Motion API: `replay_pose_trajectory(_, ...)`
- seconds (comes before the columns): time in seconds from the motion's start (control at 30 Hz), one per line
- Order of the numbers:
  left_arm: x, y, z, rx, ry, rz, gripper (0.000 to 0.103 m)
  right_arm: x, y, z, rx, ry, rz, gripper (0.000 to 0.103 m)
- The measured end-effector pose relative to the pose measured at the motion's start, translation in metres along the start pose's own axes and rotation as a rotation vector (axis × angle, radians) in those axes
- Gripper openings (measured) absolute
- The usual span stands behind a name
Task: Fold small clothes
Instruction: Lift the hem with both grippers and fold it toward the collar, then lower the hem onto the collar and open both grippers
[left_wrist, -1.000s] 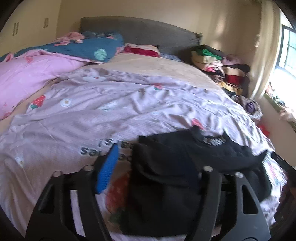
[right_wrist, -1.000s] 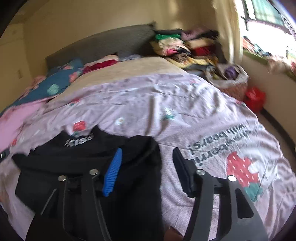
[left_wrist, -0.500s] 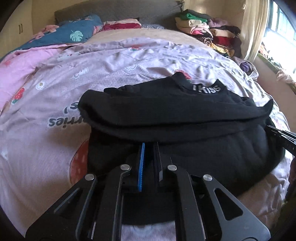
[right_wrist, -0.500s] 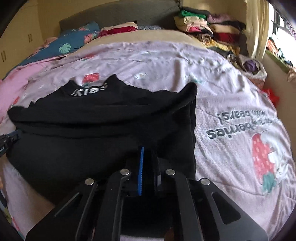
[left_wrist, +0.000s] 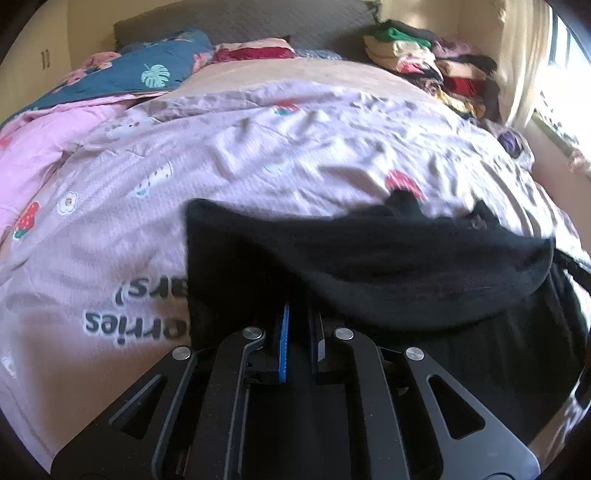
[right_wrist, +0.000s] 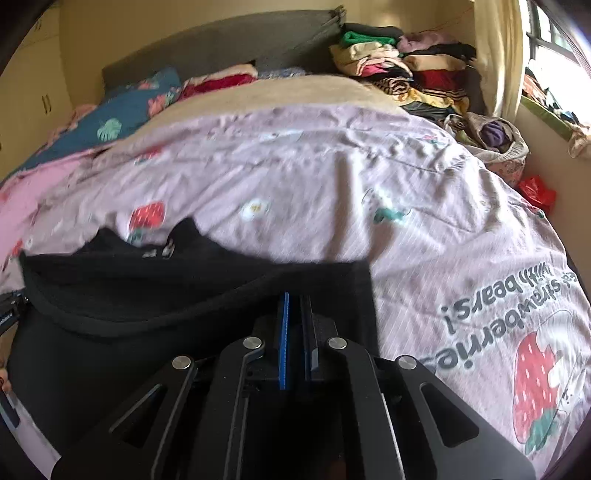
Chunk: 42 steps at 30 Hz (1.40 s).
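Both grippers are angled down and forward, jaws pinched right together. Left gripper (left_wrist: 298, 314) has its blue pad and black pad nearly touching, fabric clamped between them, fingers aimed toward 12 o'clock. Right gripper (right_wrist: 295, 306) looks the same: pads closed tight on cloth, also aimed at 12 o'clock.

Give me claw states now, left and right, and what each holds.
Left claw: closed, pinching the black shirt near its hem.
Right claw: closed, pinching the same black shirt at the other side.
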<state>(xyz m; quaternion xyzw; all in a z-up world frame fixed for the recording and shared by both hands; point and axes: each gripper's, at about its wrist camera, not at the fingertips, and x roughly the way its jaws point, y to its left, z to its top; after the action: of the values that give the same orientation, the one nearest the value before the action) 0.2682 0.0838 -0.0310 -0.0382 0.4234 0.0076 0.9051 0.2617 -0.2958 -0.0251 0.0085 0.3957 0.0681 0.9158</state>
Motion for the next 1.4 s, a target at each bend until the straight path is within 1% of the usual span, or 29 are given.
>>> replay_pose_trajectory(0.1,-0.005,0.012,0.010,-0.050,-0.042,0.021,0.004,-0.004,-0.009,0.002,0.010,-0.005,-0.009,0.006)
replay_pose_trajectory(0.13,-0.010,0.019,0.012,-0.076,-0.063,0.019,0.007,-0.007,-0.013,0.003,0.005,-0.013,-0.021,0.010)
replay_pose_trajectory(0.17,-0.014,0.025,0.013,-0.094,-0.077,0.018,0.015,-0.009,-0.017,0.004,0.006,-0.022,-0.037,0.016)
replay_pose_trajectory(0.2,-0.016,0.029,0.013,-0.104,-0.082,0.020,0.020,-0.010,-0.018,0.005,0.008,-0.023,-0.046,0.035)
replay_pose_trajectory(0.23,-0.017,0.035,0.011,-0.119,-0.079,0.023,0.029,-0.009,-0.023,0.005,0.007,-0.009,-0.049,0.057)
replay_pose_trajectory(0.27,-0.016,0.042,0.009,-0.140,-0.071,0.022,0.031,-0.008,-0.025,0.004,0.004,0.001,-0.049,0.062)
replay_pose_trajectory(0.33,-0.012,0.051,0.006,-0.172,-0.052,0.011,0.032,-0.005,-0.028,0.002,0.012,0.013,-0.052,0.062)
replay_pose_trajectory(0.4,-0.003,0.057,0.004,-0.187,-0.026,-0.011,0.032,0.000,-0.029,0.000,0.020,0.034,-0.029,0.060)
replay_pose_trajectory(0.43,-0.001,0.056,0.002,-0.187,-0.020,-0.020,0.032,0.001,-0.027,-0.001,0.015,0.036,-0.027,0.050)
replay_pose_trajectory(0.47,0.002,0.055,0.001,-0.182,-0.011,-0.029,0.032,0.003,-0.026,-0.002,0.004,0.039,-0.028,0.030)
replay_pose_trajectory(0.5,0.004,0.054,0.000,-0.177,-0.007,-0.032,0.031,0.004,-0.025,-0.002,-0.002,0.041,-0.032,0.022)
replay_pose_trajectory(0.53,0.007,0.052,-0.001,-0.174,-0.008,-0.037,0.024,0.004,-0.025,-0.002,-0.002,0.038,-0.033,0.010)
replay_pose_trajectory(0.57,0.007,0.051,-0.001,-0.171,-0.012,-0.047,0.013,0.002,-0.025,-0.003,0.000,0.034,-0.029,0.008)
replay_pose_trajectory(0.6,0.007,0.050,-0.001,-0.163,-0.020,-0.051,0.012,0.000,-0.026,-0.002,0.004,0.024,-0.024,0.008)
replay_pose_trajectory(0.63,0.004,0.047,-0.001,-0.148,-0.034,-0.044,0.007,-0.004,-0.026,-0.001,0.010,0.008,-0.020,0.007)
replay_pose_trajectory(0.67,0.001,0.045,-0.001,-0.135,-0.051,-0.047,0.004,-0.009,-0.027,0.001,0.010,-0.015,-0.019,0.006)
replay_pose_trajectory(0.77,-0.013,0.047,0.001,-0.148,-0.106,-0.054,0.002,-0.024,-0.027,0.006,0.021,-0.087,-0.014,0.006)
replay_pose_trajectory(0.83,-0.024,0.050,0.005,-0.154,-0.145,-0.045,0.002,-0.032,-0.028,0.010,0.029,-0.131,-0.010,0.006)
replay_pose_trajectory(0.9,-0.029,0.053,0.009,-0.163,-0.165,-0.049,0.002,-0.034,-0.028,0.011,0.036,-0.153,-0.015,0.006)
replay_pose_trajectory(1.0,-0.024,0.054,0.011,-0.167,-0.160,-0.029,0.002,-0.027,-0.030,0.010,0.052,-0.147,-0.030,0.006)
replay_pose_trajectory(1.13,-0.006,0.054,0.006,-0.170,-0.108,0.002,0.002,-0.015,-0.030,0.006,0.062,-0.118,-0.053,0.006)
replay_pose_trajectory(1.23,0.001,0.057,0.002,-0.190,-0.086,-0.001,0.002,-0.007,-0.033,0.004,0.079,-0.081,-0.065,0.006)
replay_pose_trajectory(1.4,-0.002,0.056,0.000,-0.183,-0.085,0.008,0.003,-0.002,-0.032,0.001,0.082,-0.046,-0.082,0.007)
